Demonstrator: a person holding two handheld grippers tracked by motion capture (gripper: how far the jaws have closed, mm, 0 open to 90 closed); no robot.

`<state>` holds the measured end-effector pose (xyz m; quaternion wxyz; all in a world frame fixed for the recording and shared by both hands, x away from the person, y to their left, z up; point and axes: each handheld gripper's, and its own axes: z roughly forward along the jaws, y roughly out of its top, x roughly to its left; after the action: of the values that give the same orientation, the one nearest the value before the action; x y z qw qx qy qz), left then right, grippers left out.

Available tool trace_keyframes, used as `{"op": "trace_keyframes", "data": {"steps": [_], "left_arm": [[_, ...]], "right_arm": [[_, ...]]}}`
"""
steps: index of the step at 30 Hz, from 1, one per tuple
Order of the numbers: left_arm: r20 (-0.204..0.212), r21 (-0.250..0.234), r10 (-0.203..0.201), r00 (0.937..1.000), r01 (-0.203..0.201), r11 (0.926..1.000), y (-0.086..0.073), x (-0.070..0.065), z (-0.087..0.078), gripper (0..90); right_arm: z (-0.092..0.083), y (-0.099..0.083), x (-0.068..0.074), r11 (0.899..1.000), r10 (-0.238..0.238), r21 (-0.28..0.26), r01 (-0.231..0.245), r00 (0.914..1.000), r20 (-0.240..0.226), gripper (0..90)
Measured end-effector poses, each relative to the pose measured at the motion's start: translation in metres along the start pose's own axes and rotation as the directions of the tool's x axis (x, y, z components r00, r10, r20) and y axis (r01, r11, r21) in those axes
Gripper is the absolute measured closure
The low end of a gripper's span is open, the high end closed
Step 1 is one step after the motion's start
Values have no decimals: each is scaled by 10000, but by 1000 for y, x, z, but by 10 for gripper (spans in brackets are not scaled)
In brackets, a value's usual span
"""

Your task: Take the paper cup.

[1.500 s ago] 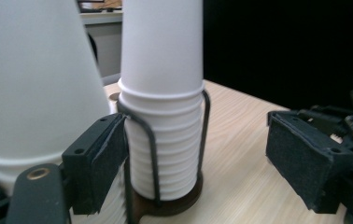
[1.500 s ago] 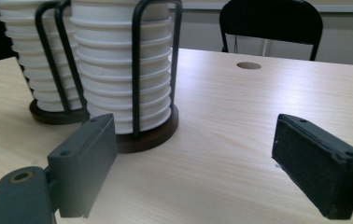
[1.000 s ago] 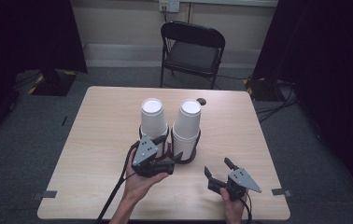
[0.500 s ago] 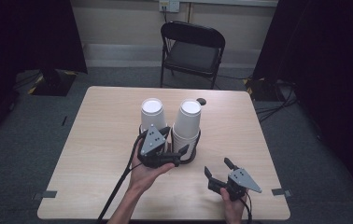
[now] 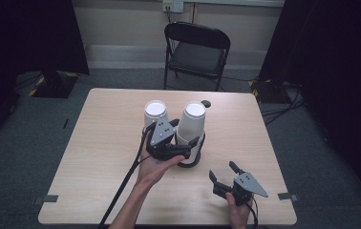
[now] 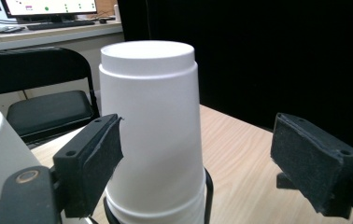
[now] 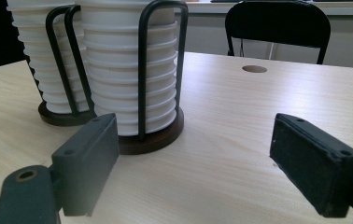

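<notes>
Two stacks of upturned white cups stand in black wire holders mid-table: a left stack (image 5: 155, 112) and a right stack (image 5: 194, 114). My left gripper (image 5: 185, 132) is raised beside the right stack, its jaws on either side of the top cup (image 6: 151, 116). Those jaws have just opened wide and then closed a little. One pad (image 6: 95, 163) is at the cup's side and the other (image 6: 314, 163) stands well clear, so nothing is gripped. My right gripper (image 5: 222, 171) rests open near the front right edge, facing the right stack (image 7: 123, 70) and its round base (image 7: 160, 137).
A black folding chair (image 5: 195, 52) stands behind the table (image 5: 97, 157). A small round hole (image 5: 206, 103) sits in the tabletop behind the right stack. The left gripper's cable (image 5: 126, 186) trails to the front edge. Bare wood lies left and far right of the stacks.
My left gripper has risen and shifted right toward the right stack's top, and its jaws stand wider than before. The right gripper has kept still.
</notes>
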<state>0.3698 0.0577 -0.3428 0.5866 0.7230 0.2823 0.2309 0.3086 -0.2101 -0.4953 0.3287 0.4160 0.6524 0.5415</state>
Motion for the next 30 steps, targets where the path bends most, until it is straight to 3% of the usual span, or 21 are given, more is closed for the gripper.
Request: {"op": "trace_keyframes", "data": {"steps": [6, 15, 23, 30], "left_arm": [[-158, 150, 91, 9998, -88, 9998, 5, 2, 4, 167], [-210, -11, -237, 9995, 237, 9997, 13, 10, 9, 174], [-572, -36, 295, 9979, -298, 9995, 21, 10, 18, 184], [-682, 134, 455, 9966, -447, 9989, 27, 8, 28, 184]], "right_arm": [[0, 0, 0, 10000, 16, 23, -15, 10000, -45, 152], [0, 0, -1, 10000, 42, 17, -42, 10000, -56, 156], [0, 0, -1, 10000, 56, 2, -56, 10000, -14, 156], [0, 0, 0, 10000, -13, 10, 13, 10000, -34, 156]]}}
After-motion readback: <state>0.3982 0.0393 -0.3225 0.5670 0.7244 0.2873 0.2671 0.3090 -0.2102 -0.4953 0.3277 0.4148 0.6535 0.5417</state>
